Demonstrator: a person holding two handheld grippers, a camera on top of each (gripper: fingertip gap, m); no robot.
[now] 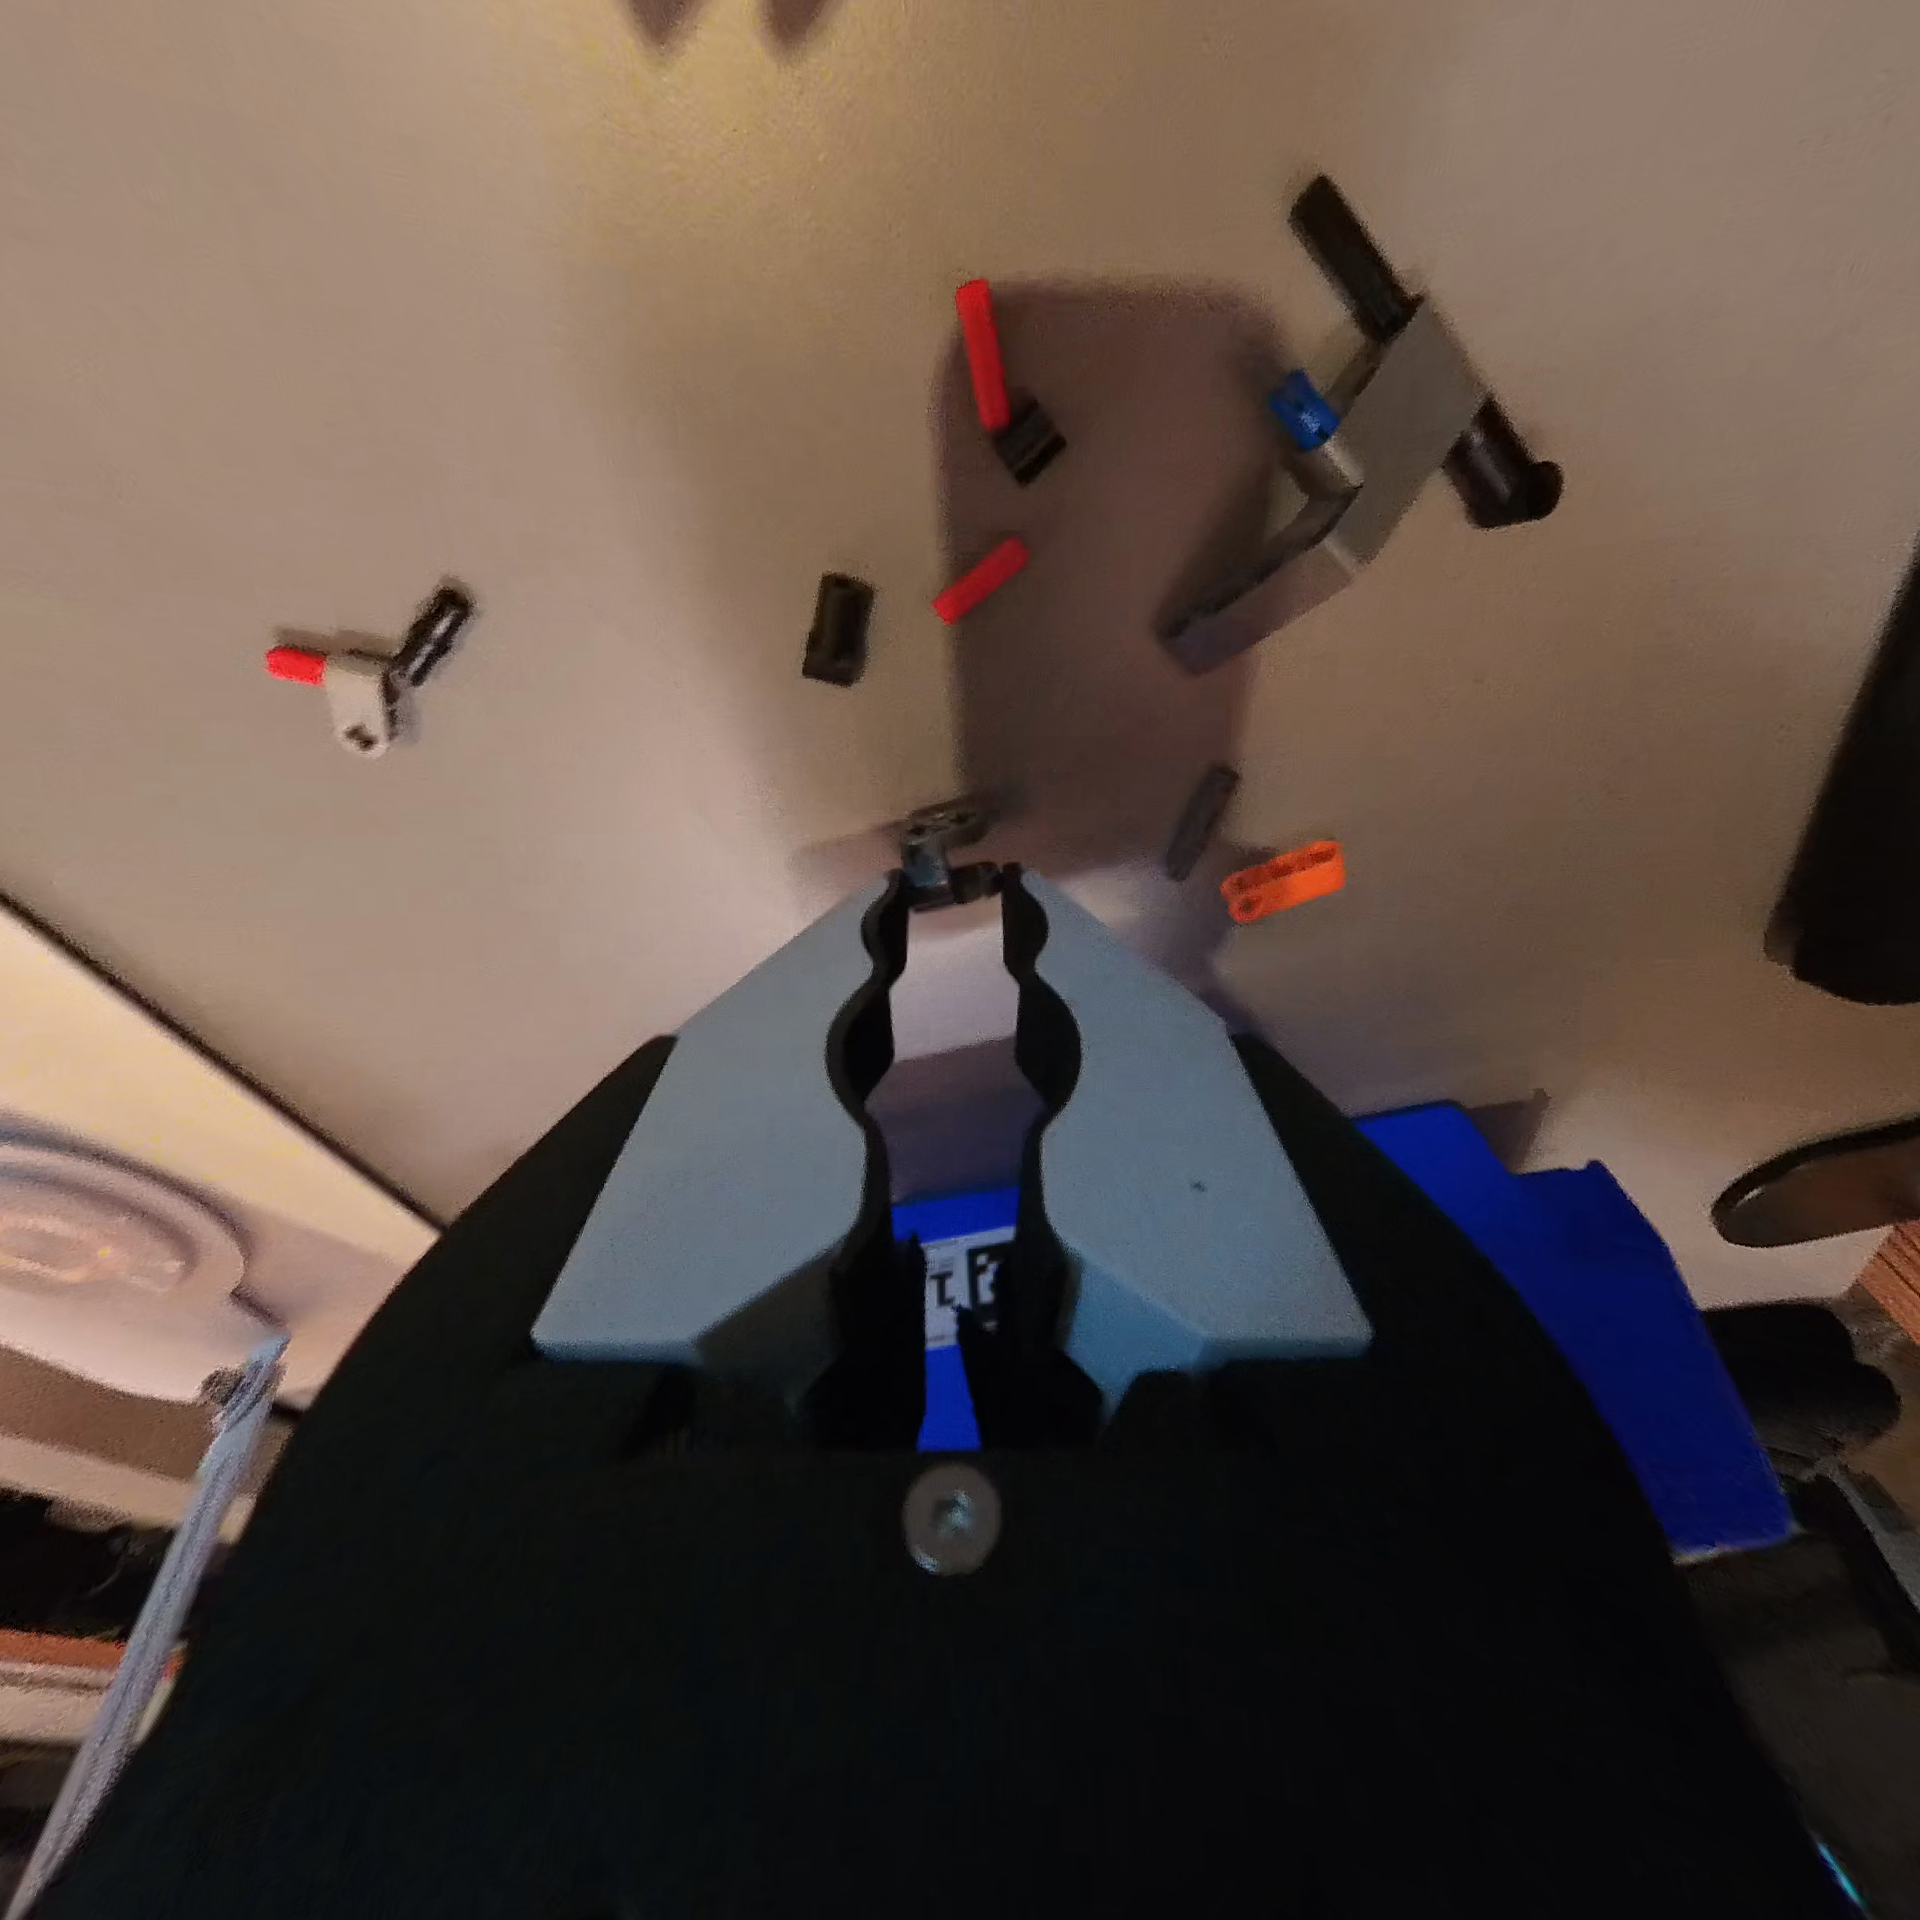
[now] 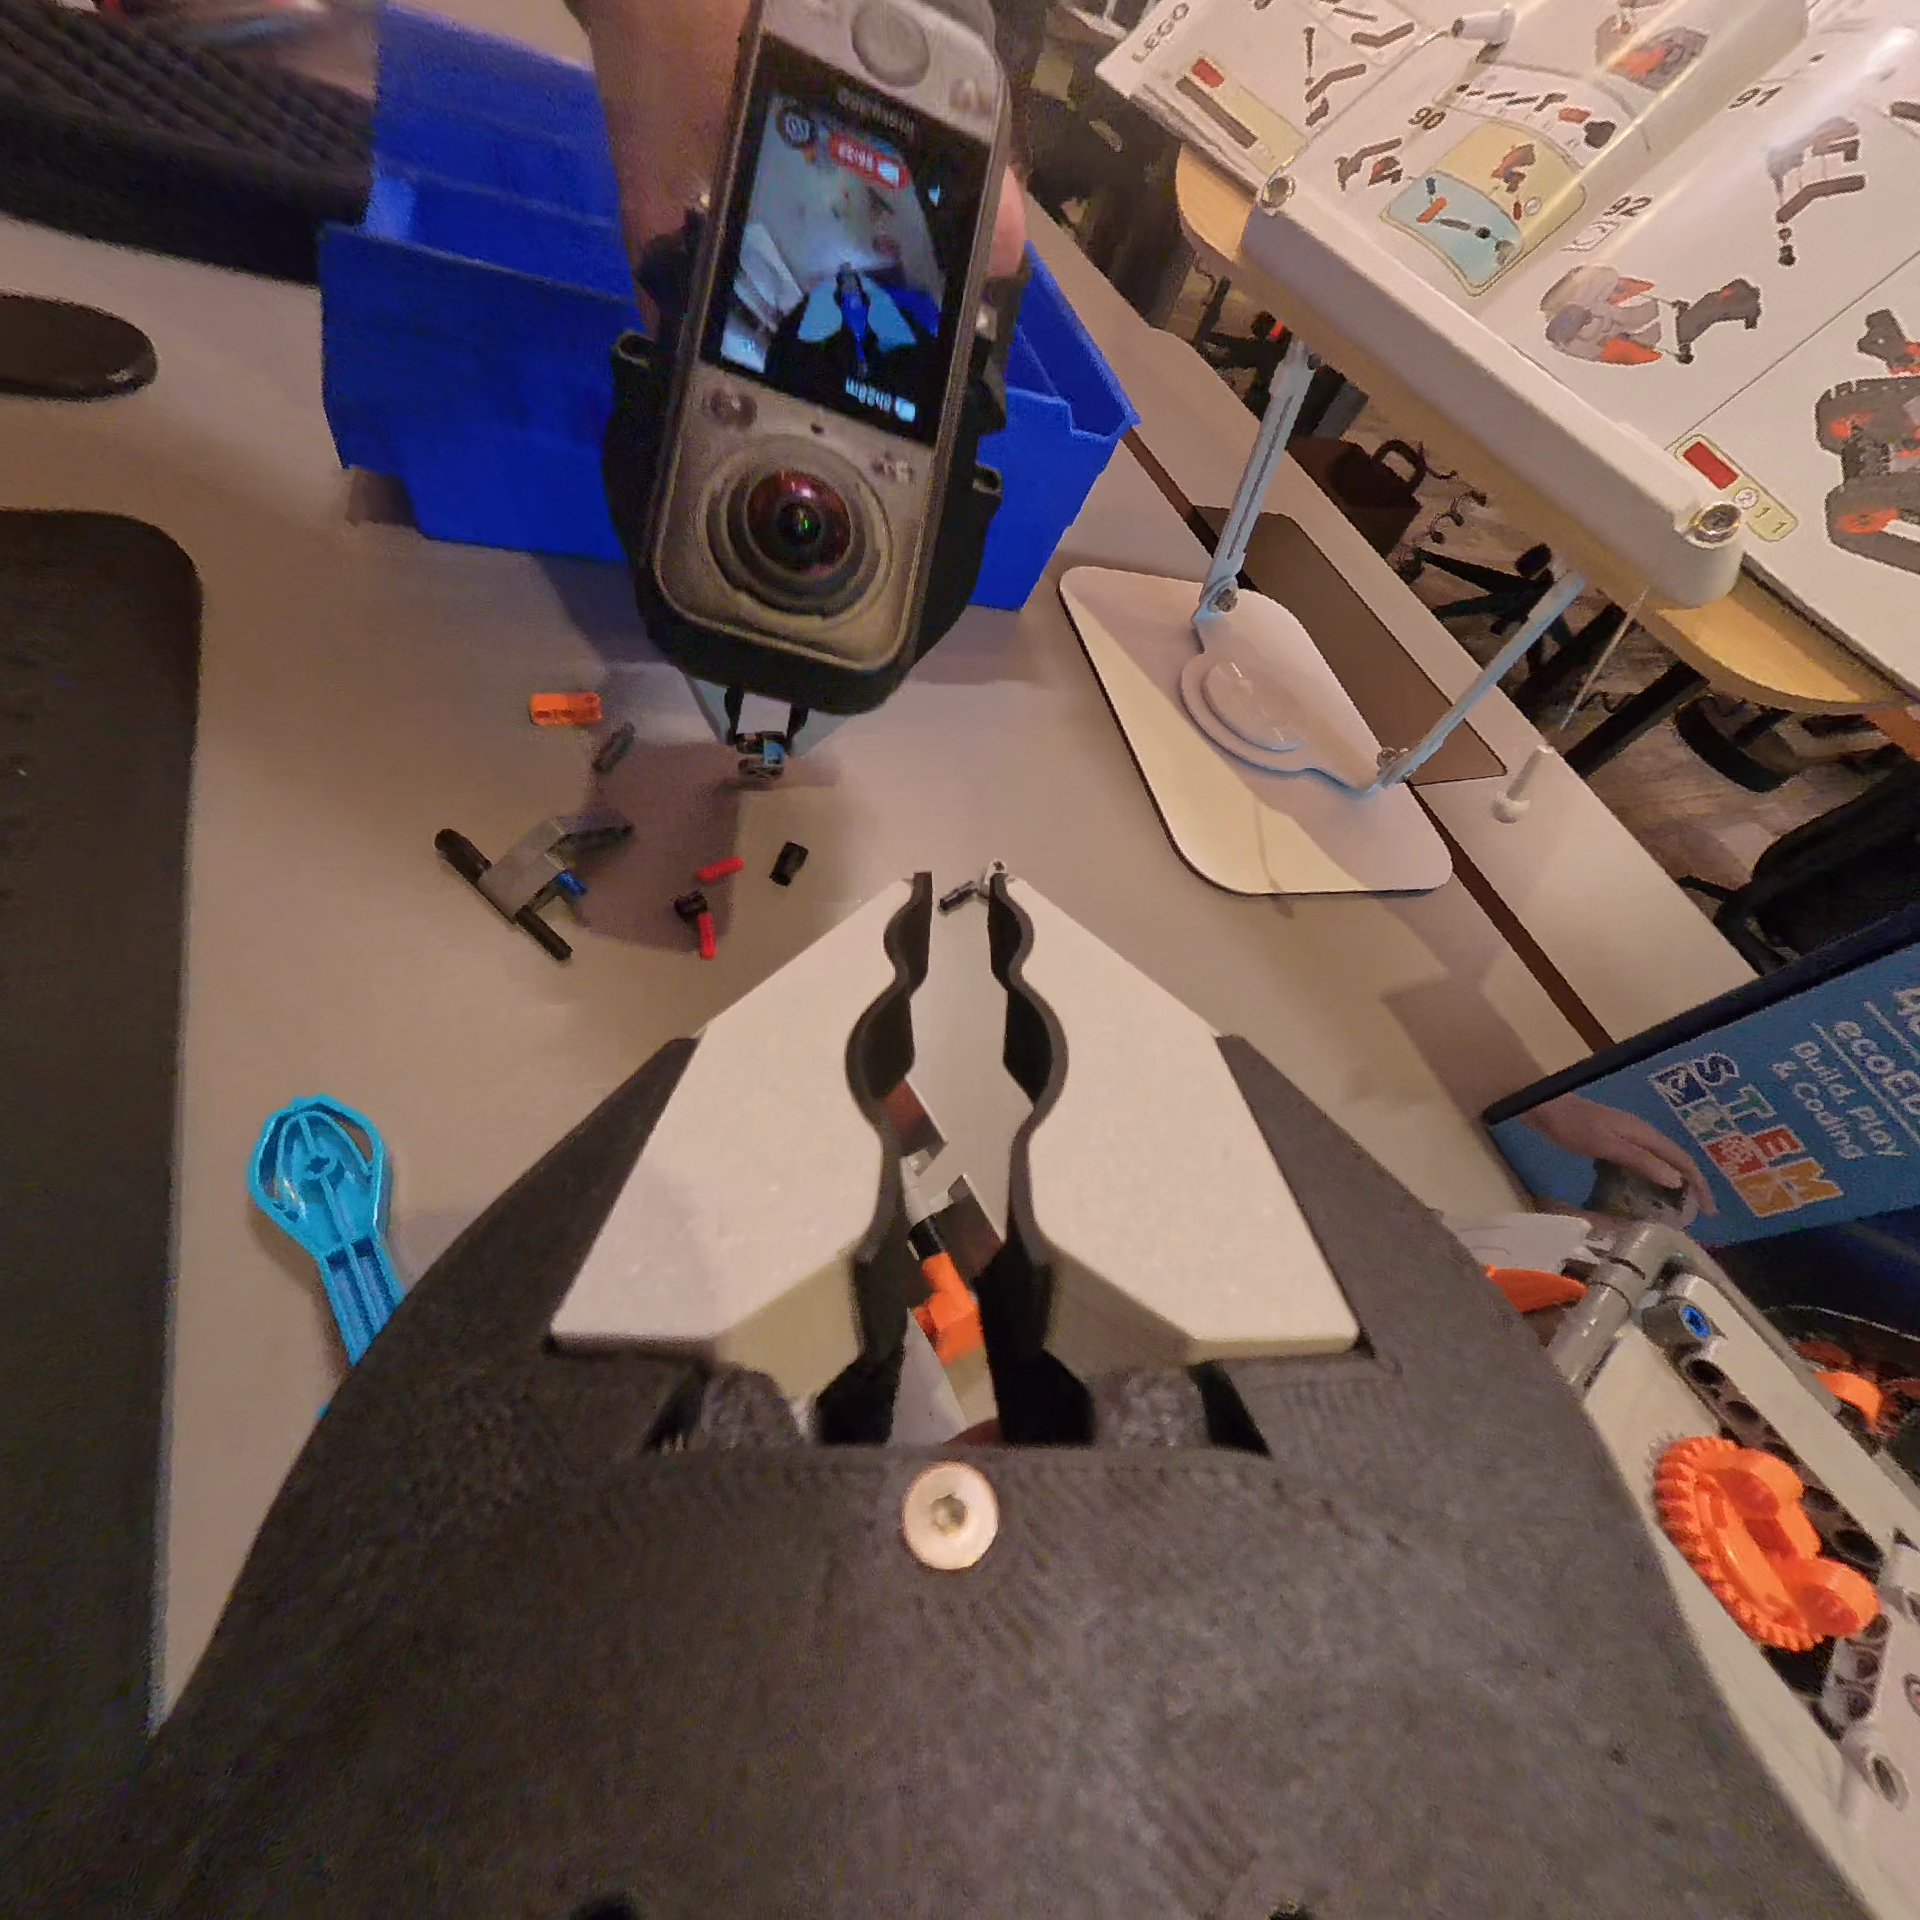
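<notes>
Over table [image 1: 416, 312], left claw [image 1: 948, 883] tip-down

Beige table [image 2: 312, 665], scattered toy-brick parts [image 2: 530, 868]

Left gripper [image 1: 948, 883] pinching a small grey connector piece [image 1: 938, 847] above the tabletop [image 1: 520, 364]; red pin [image 1: 980, 594] beyond.

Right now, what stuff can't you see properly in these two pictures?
- Small grey piece at the left gripper tips: left wrist view, blurred, so its shape is unclear.
- Blue bin: right wrist view, insides hidden by its wall and the camera.
- White and orange model: right wrist view, cut off by the right edge.
</notes>
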